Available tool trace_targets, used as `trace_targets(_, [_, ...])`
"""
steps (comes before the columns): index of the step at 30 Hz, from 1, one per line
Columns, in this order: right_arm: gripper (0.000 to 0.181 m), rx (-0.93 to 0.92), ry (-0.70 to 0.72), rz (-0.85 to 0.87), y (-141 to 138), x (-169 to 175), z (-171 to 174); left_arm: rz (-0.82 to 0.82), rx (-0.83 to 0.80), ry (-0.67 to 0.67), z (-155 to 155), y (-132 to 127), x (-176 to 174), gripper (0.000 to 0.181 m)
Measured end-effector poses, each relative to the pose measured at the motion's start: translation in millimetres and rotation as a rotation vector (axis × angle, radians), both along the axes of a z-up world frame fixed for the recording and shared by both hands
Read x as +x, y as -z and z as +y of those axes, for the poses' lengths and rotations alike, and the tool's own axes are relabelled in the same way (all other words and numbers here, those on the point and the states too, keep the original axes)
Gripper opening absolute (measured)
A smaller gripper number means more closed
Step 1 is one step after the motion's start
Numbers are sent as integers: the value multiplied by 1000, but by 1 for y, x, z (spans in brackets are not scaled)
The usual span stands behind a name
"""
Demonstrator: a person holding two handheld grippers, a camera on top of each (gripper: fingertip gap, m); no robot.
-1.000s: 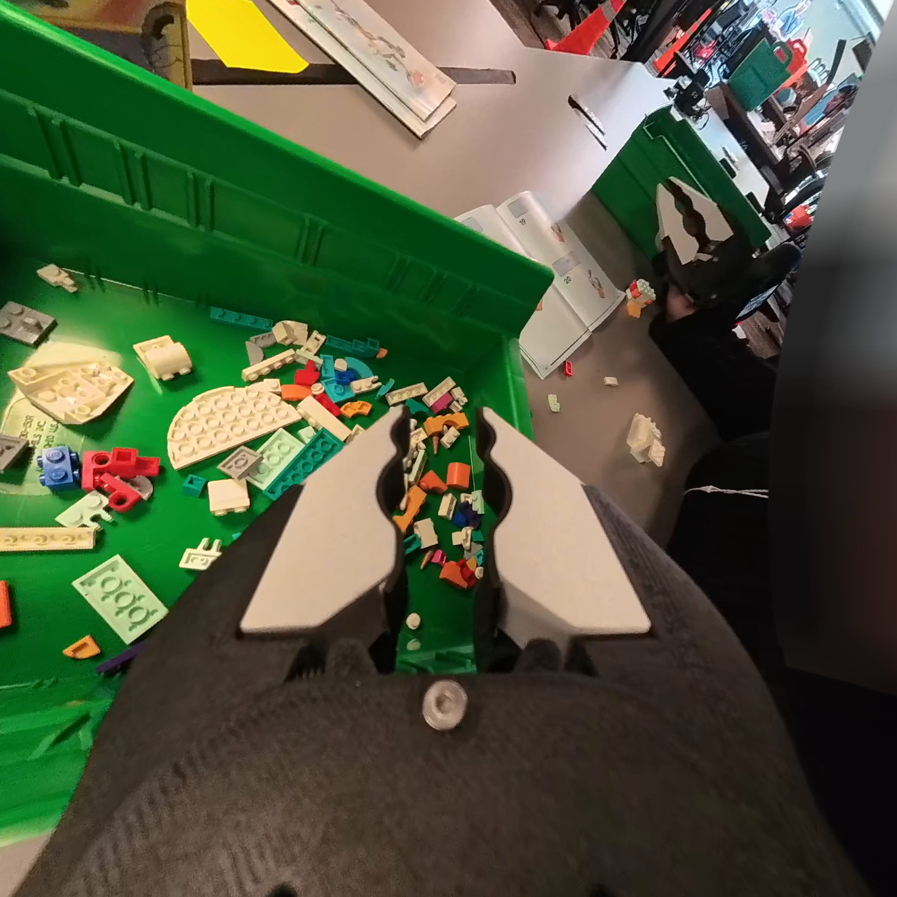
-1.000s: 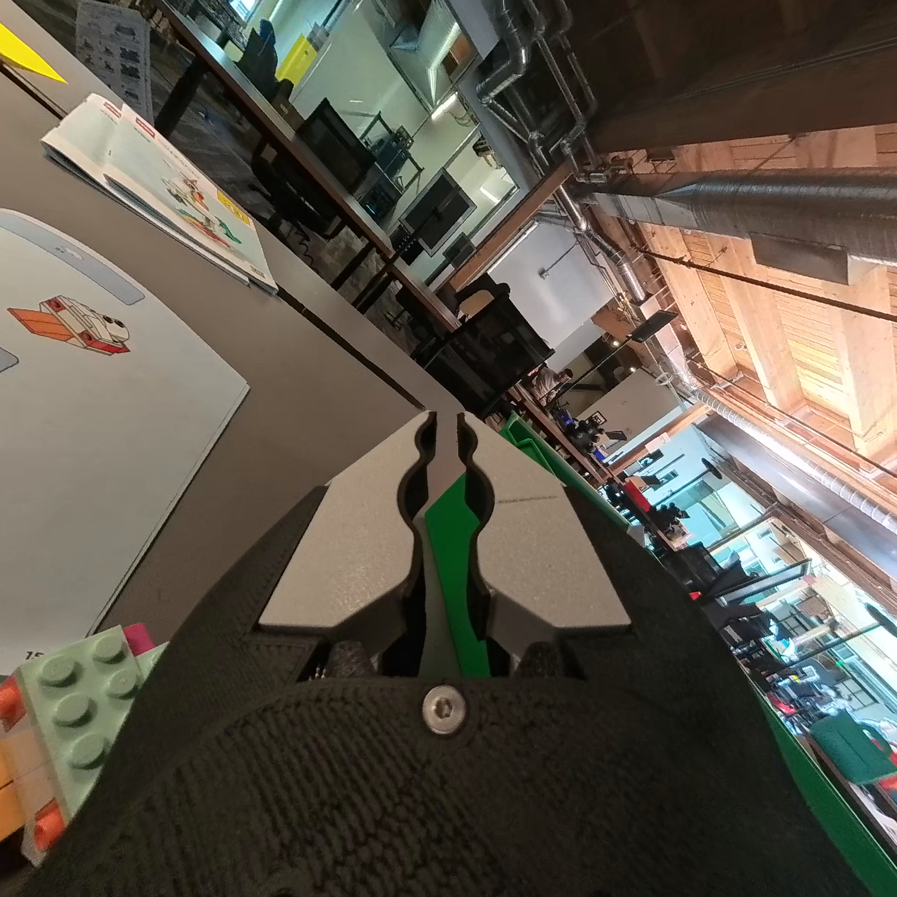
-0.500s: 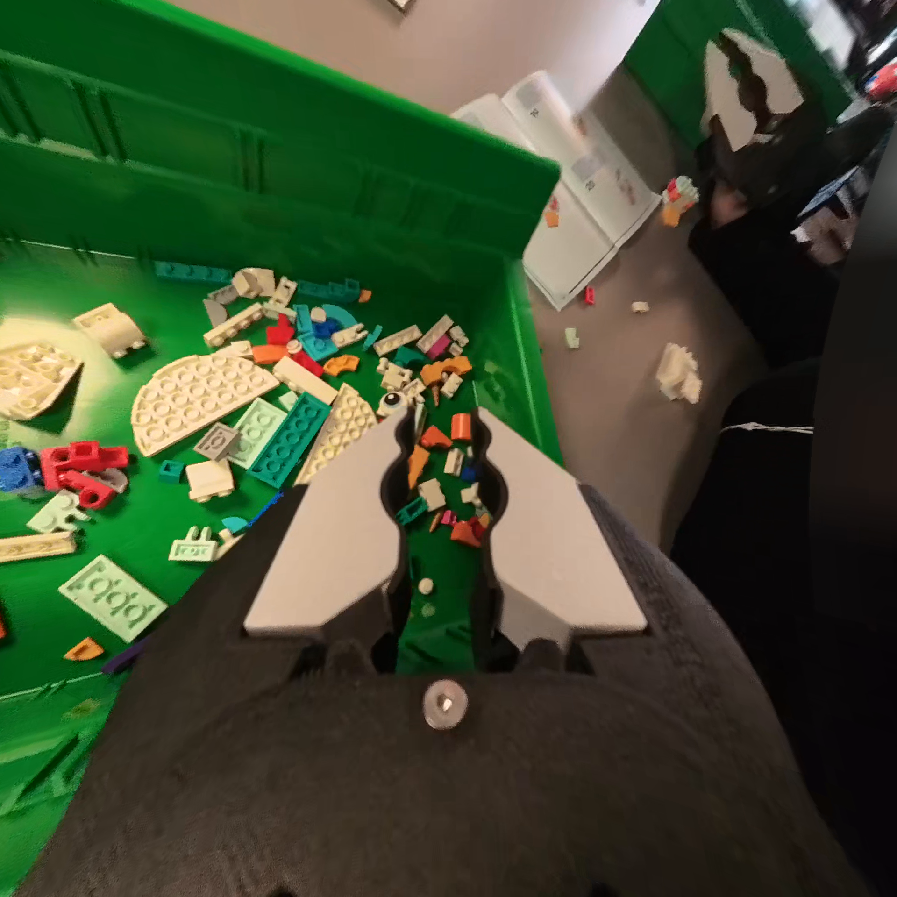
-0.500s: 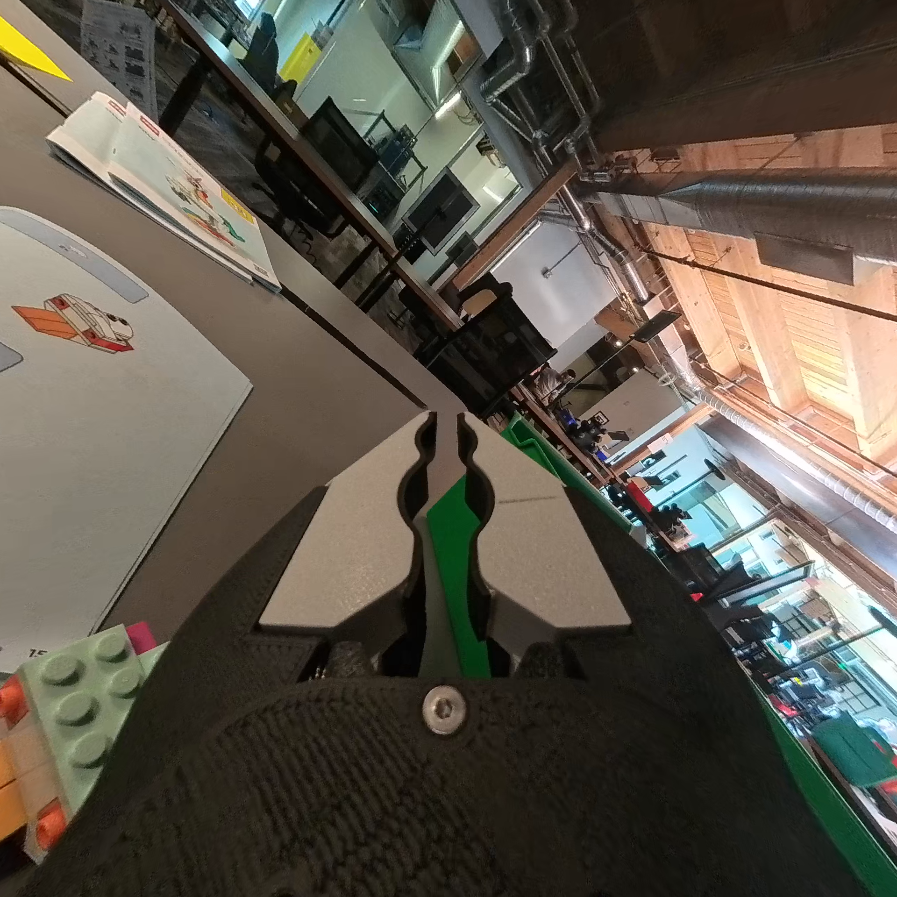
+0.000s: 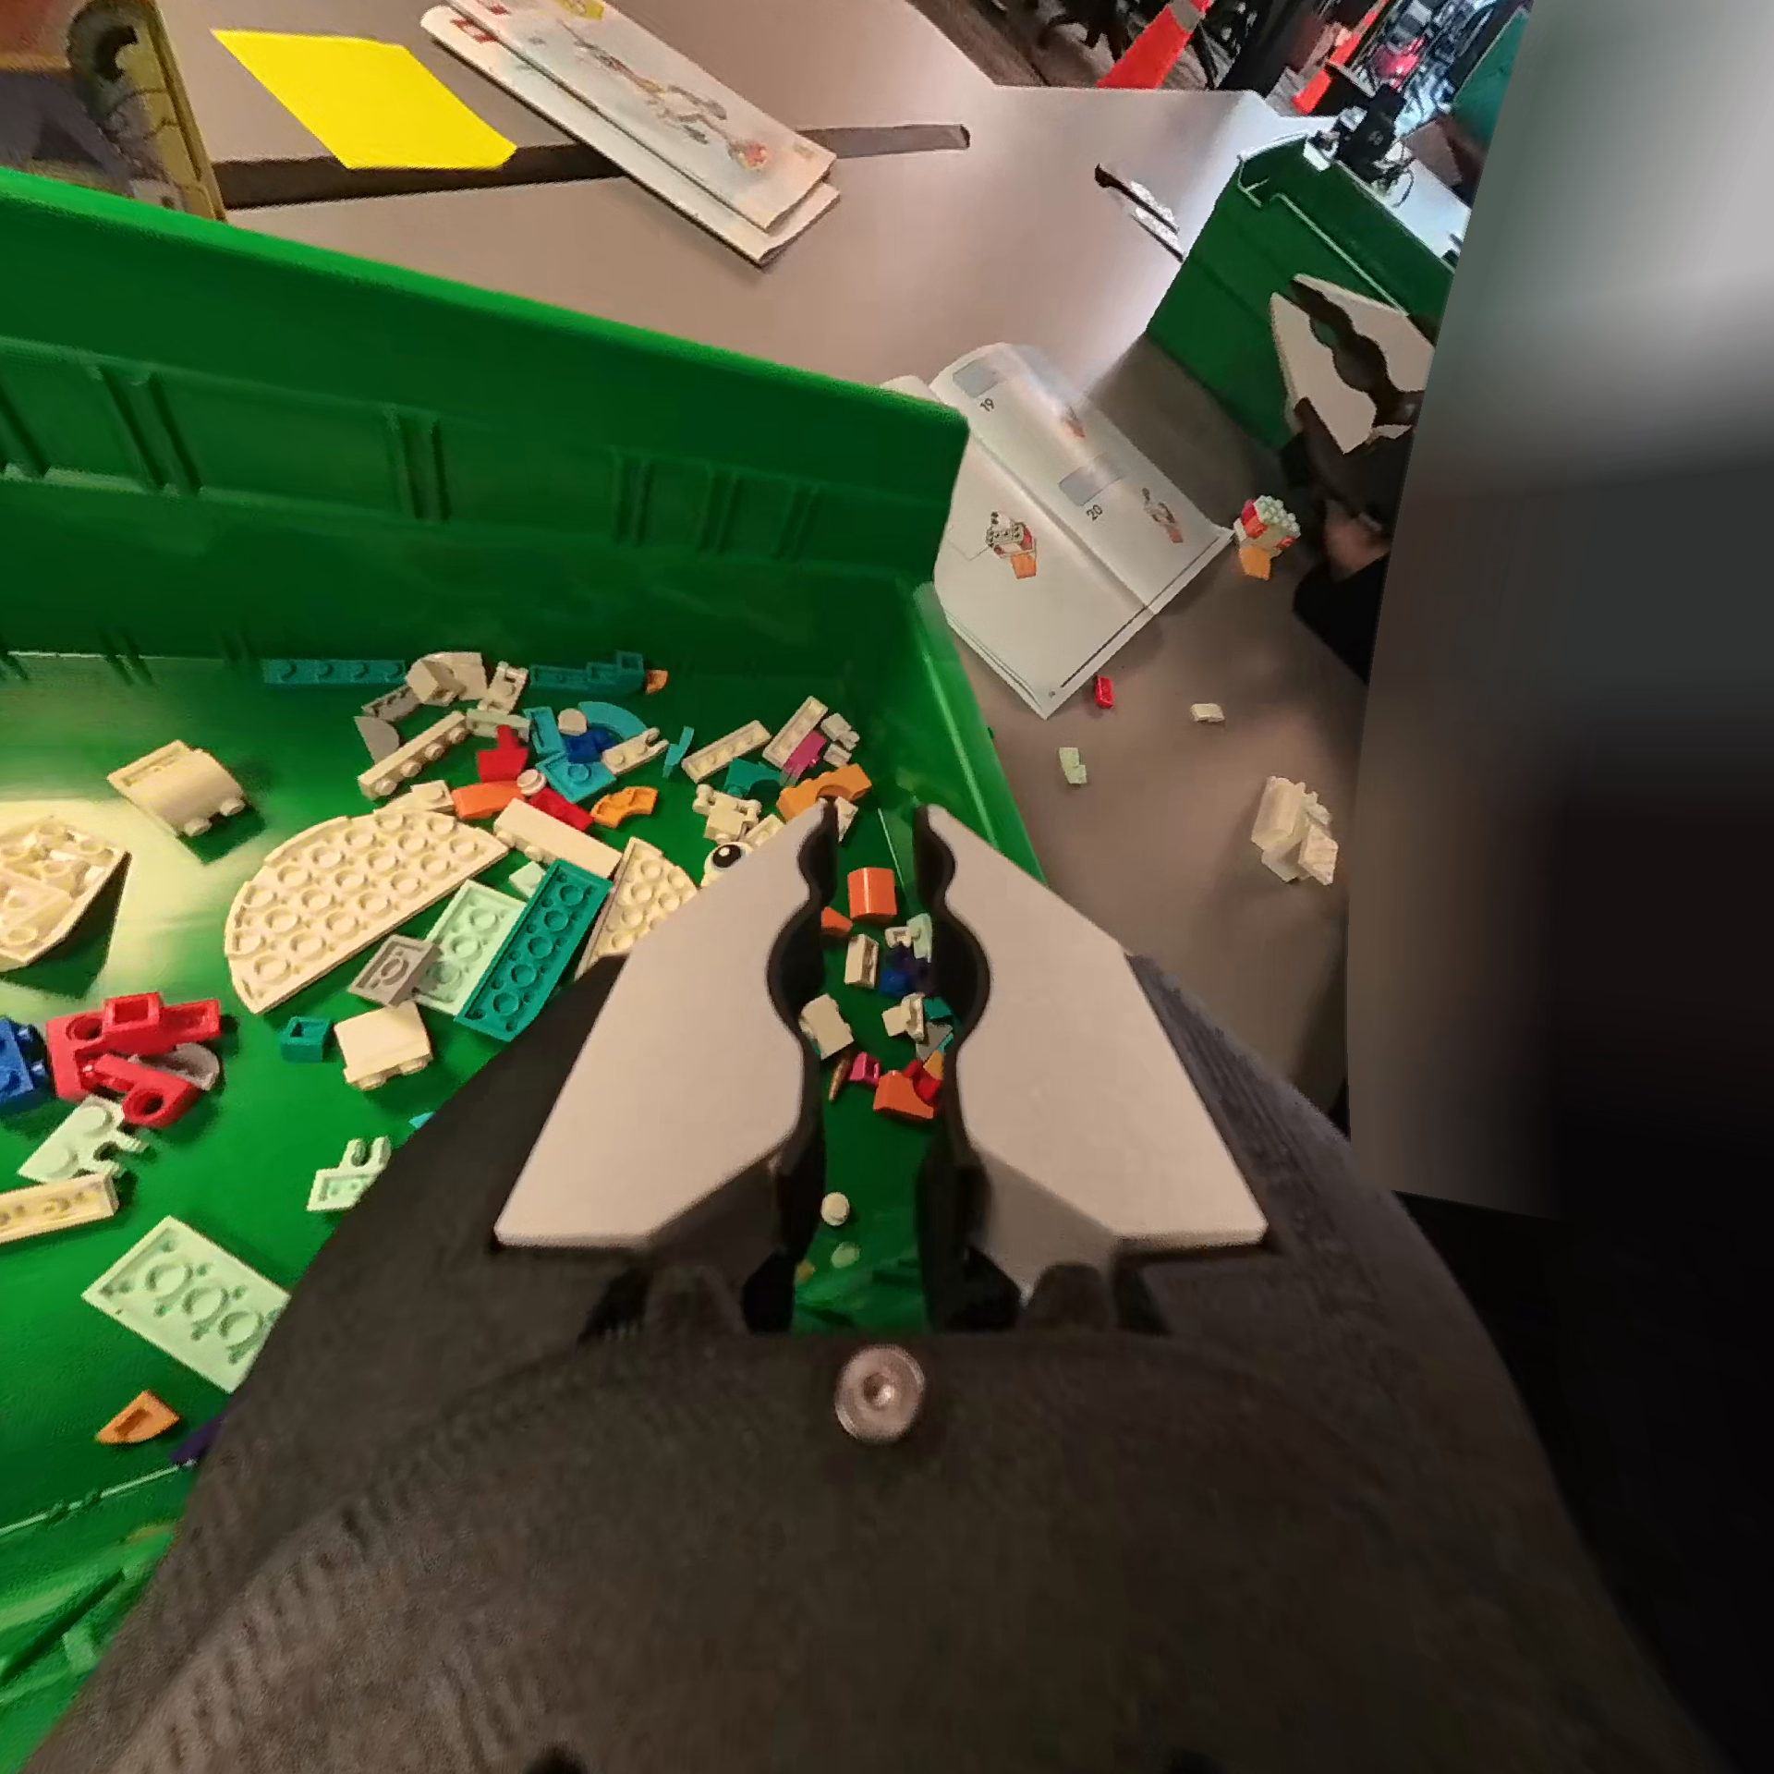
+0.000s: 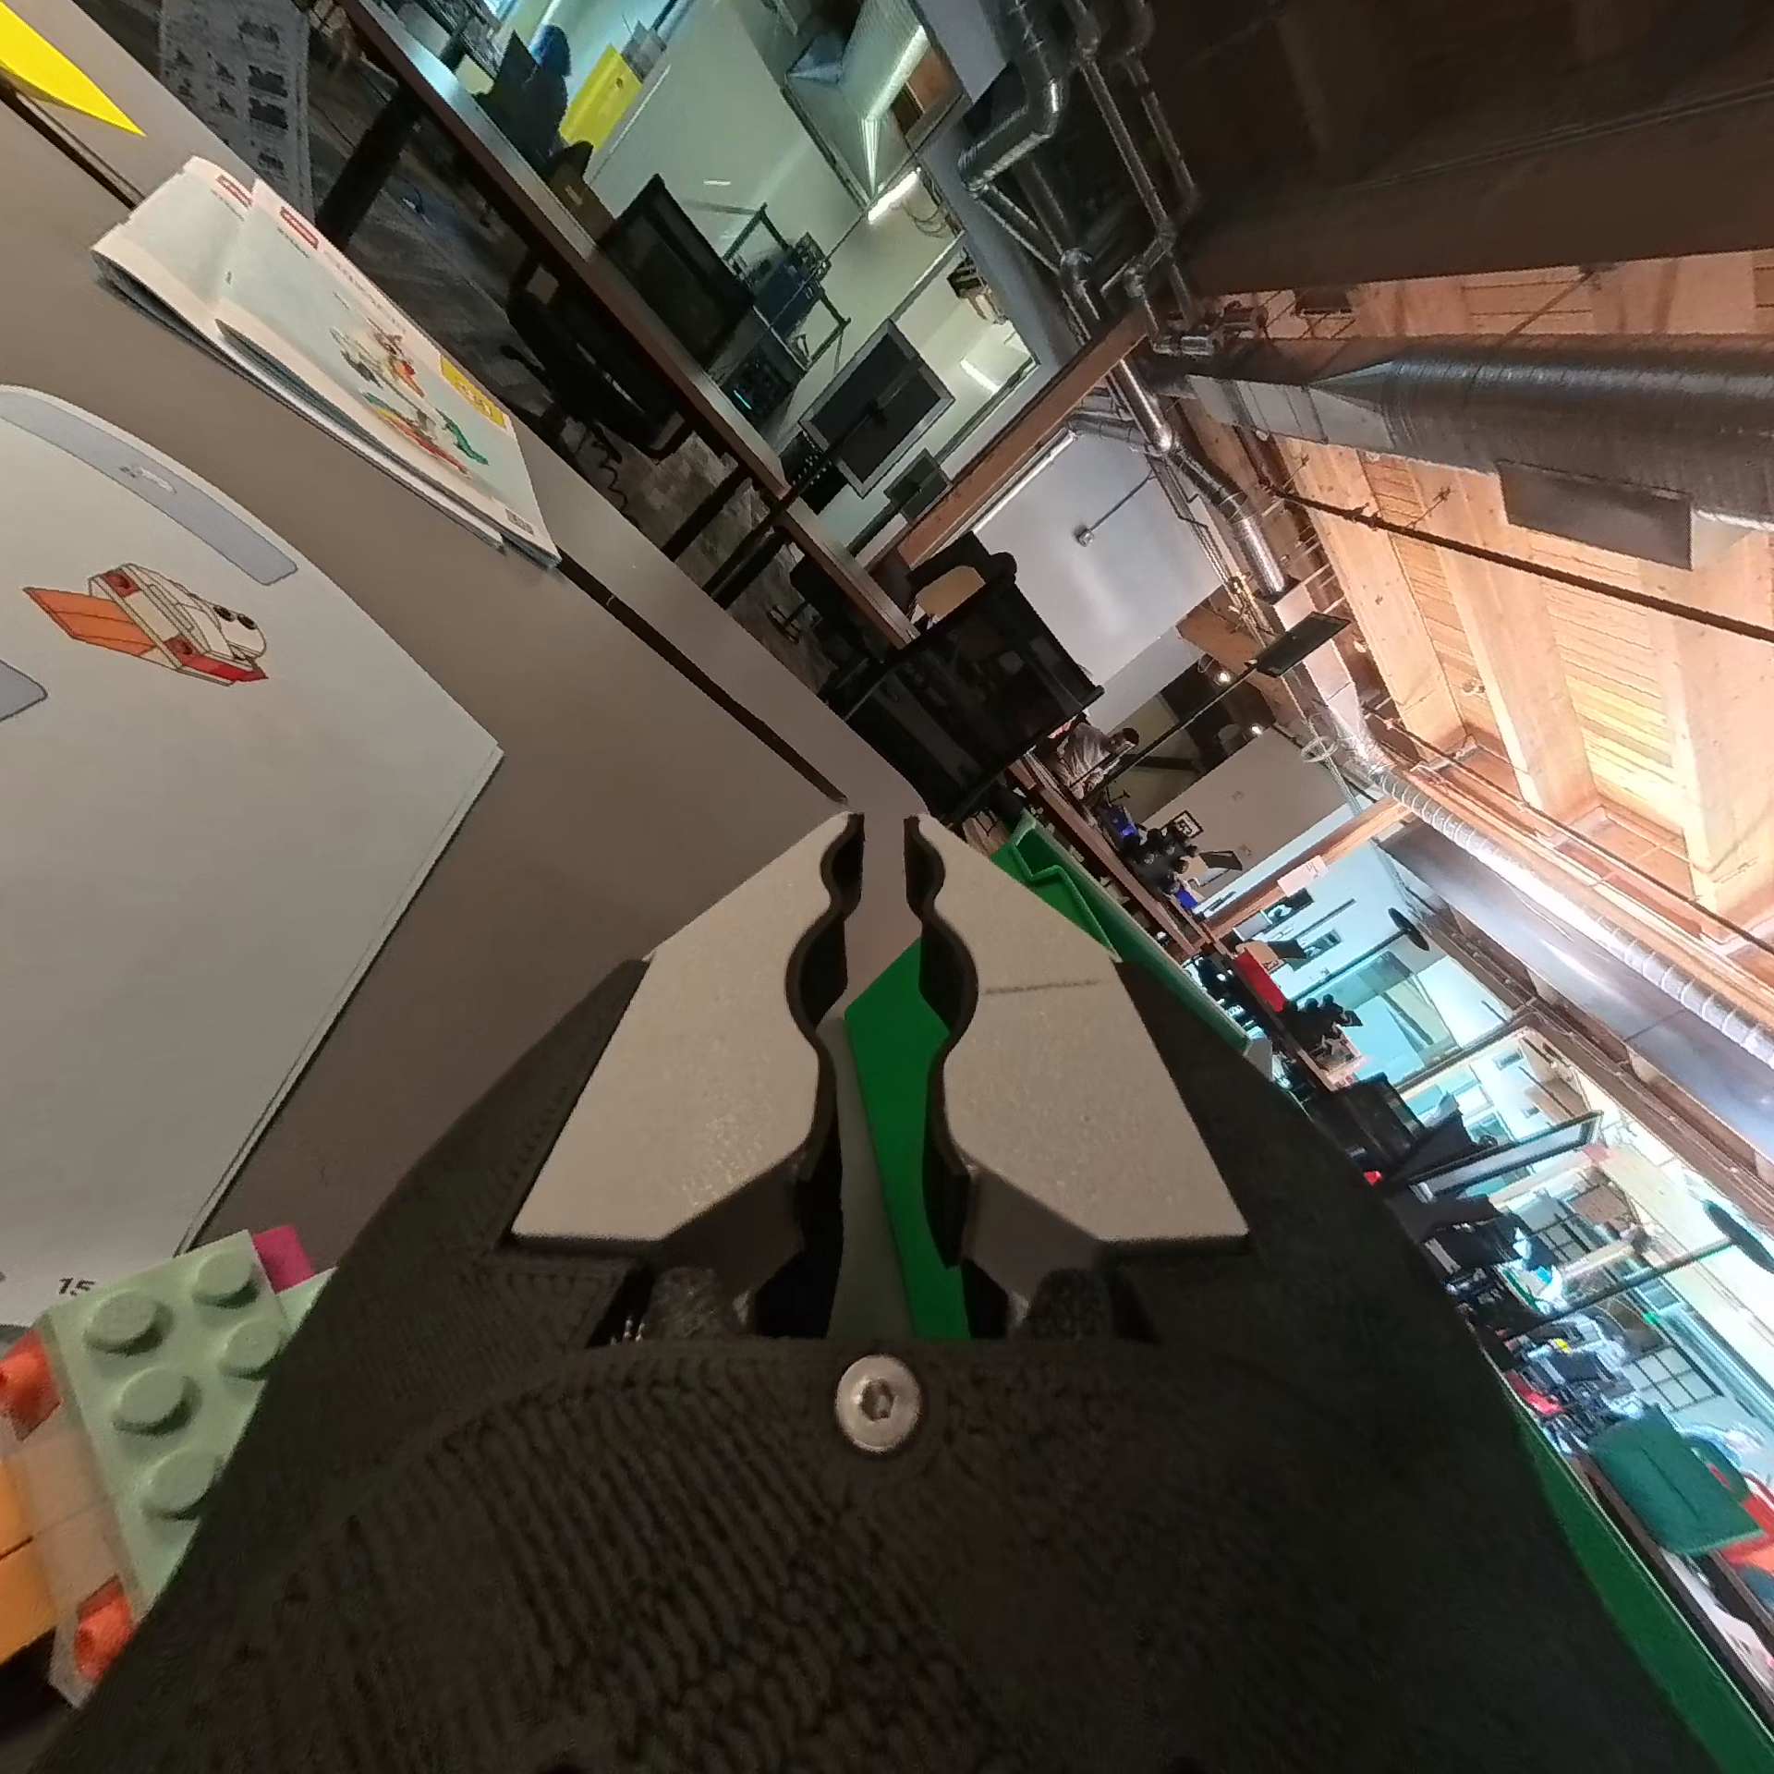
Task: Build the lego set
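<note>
A green bin [image 5: 499, 480] holds several loose lego pieces, among them a white half-round plate [image 5: 355, 893] and a teal plate [image 5: 538, 946]. My left gripper [image 5: 872, 816] hangs over the bin's right corner, open and empty. A small orange piece [image 5: 872, 893] shows in the gap, lying in the bin. The small build [image 5: 1265, 533] of pale green, orange and red bricks stands on the table by the open instruction booklet [image 5: 1056, 518]. It is also in the right wrist view [image 6: 144, 1392] at the lower left. My right gripper [image 6: 883, 830] lies beside it with a narrow gap, empty.
A white lego assembly [image 5: 1296, 840] and a few stray small pieces lie on the grey table [image 5: 1200, 768] right of the bin. A closed booklet [image 5: 653, 86] and a yellow sheet [image 5: 365, 96] lie at the far side. A second green bin [image 5: 1277, 250] stands behind my right gripper. Across from one pair of fingers to the other is roughly 50 cm.
My left gripper dipped toward the bin and has tilted back up, and its jaws have narrowed. My right gripper and the build have stayed put.
</note>
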State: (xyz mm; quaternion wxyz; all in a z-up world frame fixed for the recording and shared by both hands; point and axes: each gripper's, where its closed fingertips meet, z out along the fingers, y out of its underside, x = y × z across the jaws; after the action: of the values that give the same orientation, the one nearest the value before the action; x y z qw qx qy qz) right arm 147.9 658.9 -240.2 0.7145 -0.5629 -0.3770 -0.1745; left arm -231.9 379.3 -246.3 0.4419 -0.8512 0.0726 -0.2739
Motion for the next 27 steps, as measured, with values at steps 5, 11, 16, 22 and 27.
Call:
trace_targets(5, [7, -3, 3, -10, 1, -1, 0, 10, 26, -5, 0, -1, 0, 11])
trace_targets(11, [7, 2, 5, -1, 0, 0, 0, 34, -8, 12, -2, 4, -1, 14])
trace_targets(16, [7, 12, -1, 24, -4, 2, -1, -46, 5, -37, -5, -20, -13, 26])
trace_targets(22, [7, 30, -24, 66, -10, 1, -2, 25, 21, -258, -3, -60, -75, 40])
trace_targets(27, [7, 29, -61, 101, -13, -3, -1, 122, -83, -306, 4, -61, -97, 54])
